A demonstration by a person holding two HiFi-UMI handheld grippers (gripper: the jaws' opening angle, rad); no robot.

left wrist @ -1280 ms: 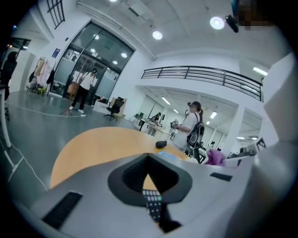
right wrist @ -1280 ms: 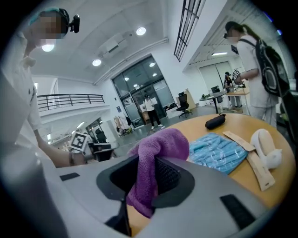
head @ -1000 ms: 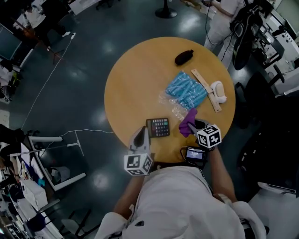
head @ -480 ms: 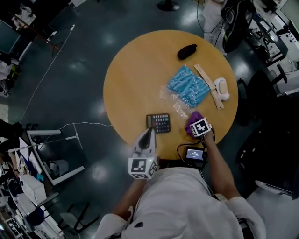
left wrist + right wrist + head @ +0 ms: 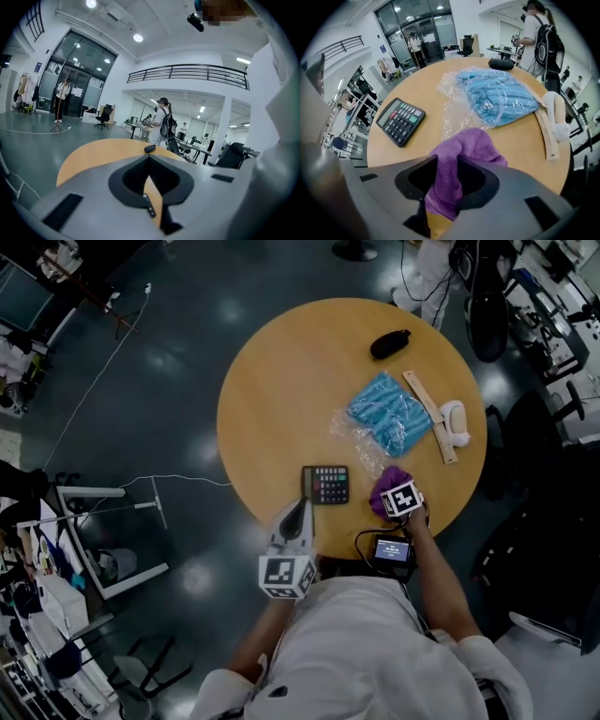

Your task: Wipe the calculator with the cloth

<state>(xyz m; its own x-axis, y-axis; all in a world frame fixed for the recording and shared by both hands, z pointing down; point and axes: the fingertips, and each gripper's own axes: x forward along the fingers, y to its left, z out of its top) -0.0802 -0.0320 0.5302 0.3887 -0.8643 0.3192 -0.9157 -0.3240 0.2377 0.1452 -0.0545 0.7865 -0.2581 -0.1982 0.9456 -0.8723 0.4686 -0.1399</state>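
Wiping had not begun. The black desk calculator [image 5: 326, 484] lay by the near edge of the round wooden table [image 5: 281, 381], just left of the crumpled purple cloth [image 5: 461, 150]. The right gripper [image 5: 447, 160], jaws just loosening, pinched that cloth on the tabletop. The left gripper [image 5: 149, 161] was closed and empty. A dark glossy floor [image 5: 141, 381] and office desks surrounded the table.

White short-sleeved shirt [image 5: 347, 643], grey wedge-shaped left gripper [image 5: 302, 504], grey right gripper [image 5: 447, 180], black-and-white square-marker cube [image 5: 284, 576] on each, small lit screen [image 5: 391, 549], thin looped black cable [image 5: 364, 540].
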